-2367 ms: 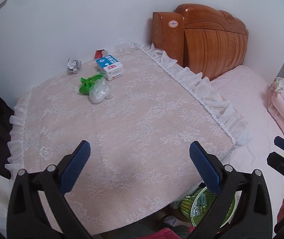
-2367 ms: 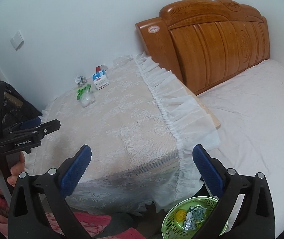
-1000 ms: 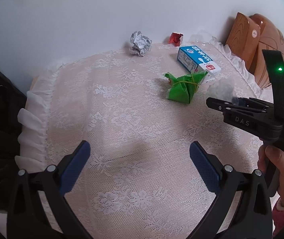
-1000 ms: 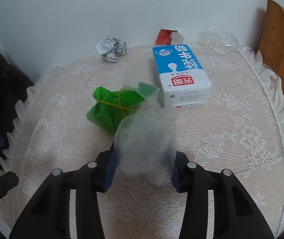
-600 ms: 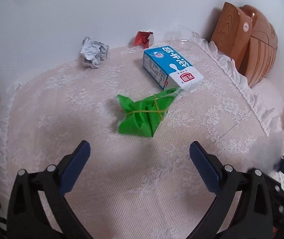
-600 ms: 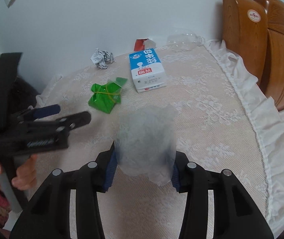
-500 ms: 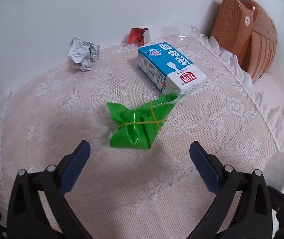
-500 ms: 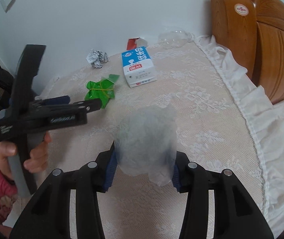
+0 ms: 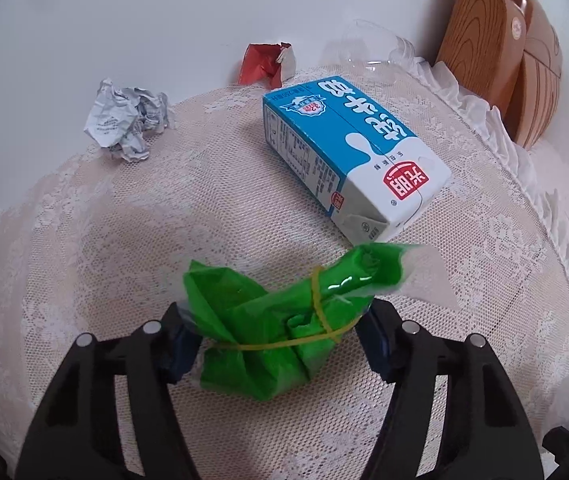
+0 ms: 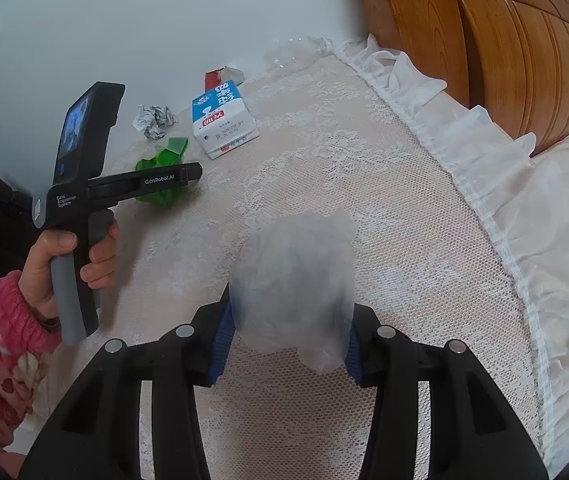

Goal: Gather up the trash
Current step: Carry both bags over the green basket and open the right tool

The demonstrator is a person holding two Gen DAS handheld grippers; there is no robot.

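- A whitish crumpled plastic wad point(image 10: 292, 288) is pinched between the pads of the right gripper point(image 10: 288, 340), held above the lace-covered table point(image 10: 364, 184); this piece can be judged collected but not yet dropped anywhere (no bin shows in either view).
- The green plastic bag point(image 9: 276, 328), bound with a yellow rubber band, is bracketed by the left gripper point(image 9: 276, 344), whose pads are pressed against its two sides; it appears to be gripped, though whether it has left the cloth cannot be told.
- In the right wrist view the left gripper point(image 10: 164, 178) is seen laid over the green plastic bag point(image 10: 160, 168), with the left hand point(image 10: 72, 264) wrapped round its handle.
- Untouched on the table are a blue-and-white milk carton point(image 9: 348, 156) just beyond the green bag, a crumpled paper ball point(image 9: 124, 124) near the wall, a red wrapper point(image 9: 264, 66) against the wall, and a clear plastic piece point(image 9: 368, 50) in the far corner by the wooden headboard point(image 9: 484, 48).
- By this count two items are in hand and four are left, so the task is judged well short of half done (disposal of the held pieces included).
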